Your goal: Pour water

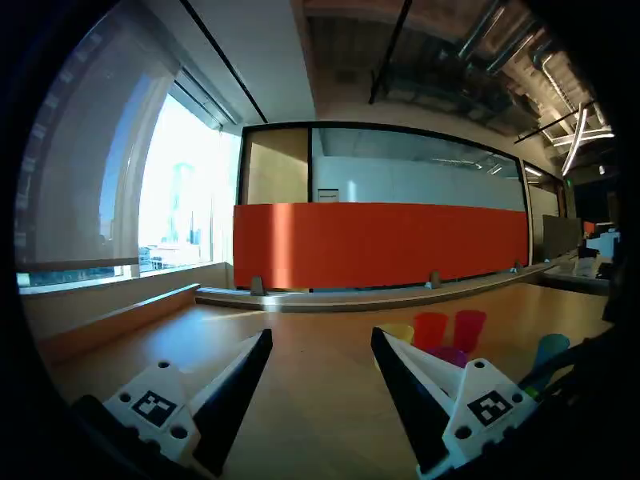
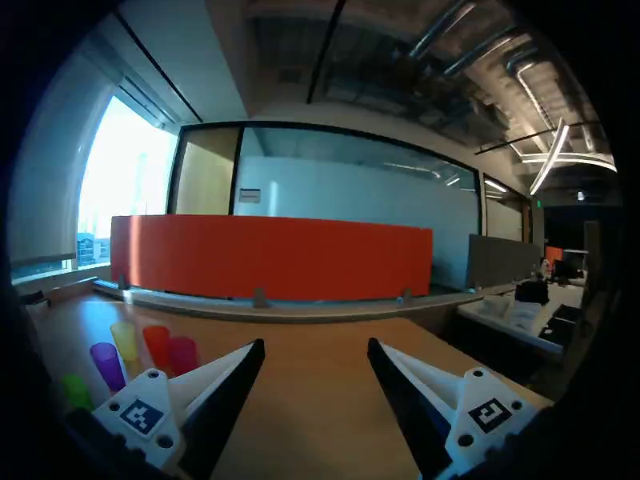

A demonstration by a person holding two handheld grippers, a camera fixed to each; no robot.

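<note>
Over the table (image 1: 320,424), left hand-held gripper (image 1: 320,333) and right hand-held gripper (image 2: 315,342) released; cups (image 1: 432,328) alongside, orange partition (image 1: 376,244) behind.

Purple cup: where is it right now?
In the right gripper view, the purple cup stands at lower left on the wooden table, between the green cup and the yellow cup.

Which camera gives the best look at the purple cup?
The right gripper view: the purple cup stands unobstructed at lower left, beside the yellow cup. In the left gripper view, just its top peeks out behind the left gripper.
</note>
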